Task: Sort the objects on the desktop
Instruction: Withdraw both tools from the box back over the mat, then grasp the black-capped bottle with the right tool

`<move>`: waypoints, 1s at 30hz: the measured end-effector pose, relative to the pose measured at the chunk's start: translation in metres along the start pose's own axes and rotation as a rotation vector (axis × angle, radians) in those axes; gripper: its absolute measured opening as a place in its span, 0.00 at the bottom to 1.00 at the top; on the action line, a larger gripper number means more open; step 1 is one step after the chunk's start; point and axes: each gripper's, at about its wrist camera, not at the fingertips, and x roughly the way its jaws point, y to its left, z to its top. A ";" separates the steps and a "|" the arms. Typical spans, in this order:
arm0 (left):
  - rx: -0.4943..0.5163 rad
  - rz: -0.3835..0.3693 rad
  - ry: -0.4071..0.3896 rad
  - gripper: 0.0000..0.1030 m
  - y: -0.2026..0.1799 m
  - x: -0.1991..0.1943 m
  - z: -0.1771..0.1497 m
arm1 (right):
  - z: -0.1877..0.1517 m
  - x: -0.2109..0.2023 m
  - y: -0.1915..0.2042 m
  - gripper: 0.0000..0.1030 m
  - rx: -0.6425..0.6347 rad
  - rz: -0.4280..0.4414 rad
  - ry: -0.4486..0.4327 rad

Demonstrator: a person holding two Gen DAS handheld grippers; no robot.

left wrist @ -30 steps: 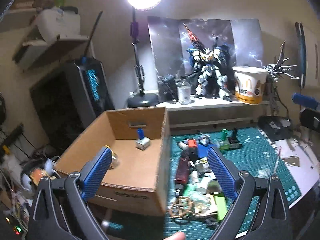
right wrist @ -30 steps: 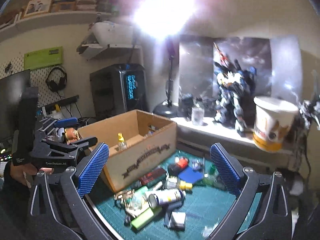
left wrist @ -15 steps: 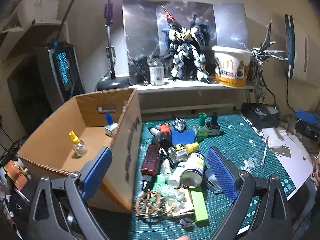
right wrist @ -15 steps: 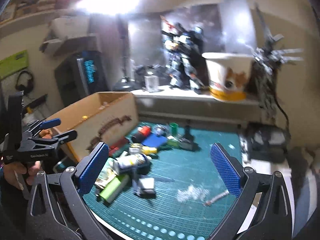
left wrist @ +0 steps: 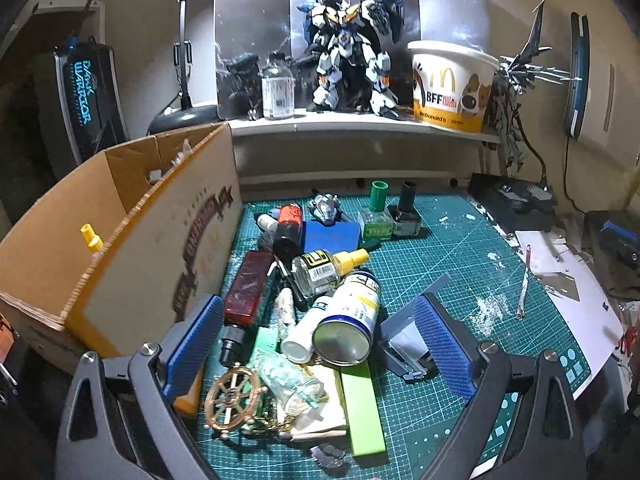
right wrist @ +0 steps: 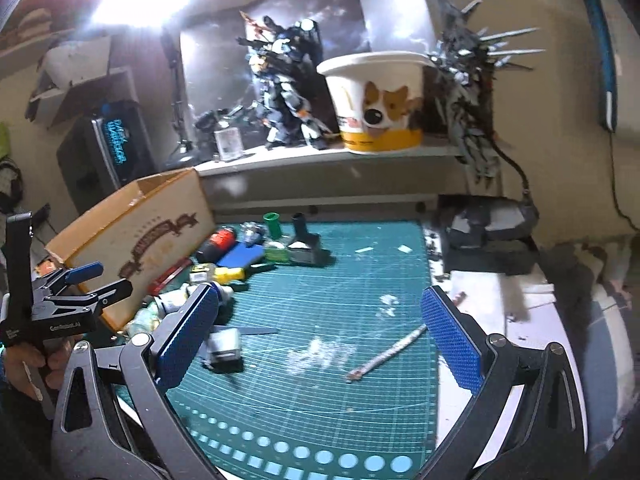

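Much of the cardboard box [left wrist: 132,248] interior is hidden behind its near wall in the left wrist view; only a yellow bottle cap [left wrist: 91,237] pokes above the rim at about 9 o'clock, and whatever else lies inside cannot be made out. The right wrist view is smeared by motion and washed out by the lamp glare at 11 o'clock, so small items in the pile blur together there. The left gripper [left wrist: 318,346] is spread wide and holds nothing; its blue pads flank the heap of clutter on the green cutting mat [left wrist: 460,248], with a spray can [left wrist: 350,320] lying on its side between them, a clear bottle with a yellow nozzle [left wrist: 326,270] just beyond it toward 12 o'clock, a dark red case [left wrist: 246,288] at 10 o'clock and a lime green block [left wrist: 362,408] at 6 o'clock; whether the pads touch anything cannot be told. The right gripper [right wrist: 320,332] is likewise wide apart and empty, hovering over a bare stretch of mat with white debris and a thin stick [right wrist: 386,354] toward 3 o'clock. Open mat lies from 12 to 3 o'clock of the pile; the box wall hems the pile at 9 o'clock, and the shelf edge under the McDonald's bucket [left wrist: 452,84] bounds the mat at 12 o'clock.
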 end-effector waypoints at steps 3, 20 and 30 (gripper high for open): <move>0.005 -0.003 -0.054 0.94 -0.004 -0.001 -0.006 | -0.003 0.005 -0.006 0.99 -0.001 -0.013 0.011; 0.061 -0.067 -0.136 0.94 -0.012 0.001 -0.038 | -0.013 0.041 -0.014 0.78 0.023 0.000 0.081; 0.043 -0.057 -0.143 0.94 -0.001 -0.008 -0.038 | 0.012 0.096 0.010 0.73 0.008 0.016 0.134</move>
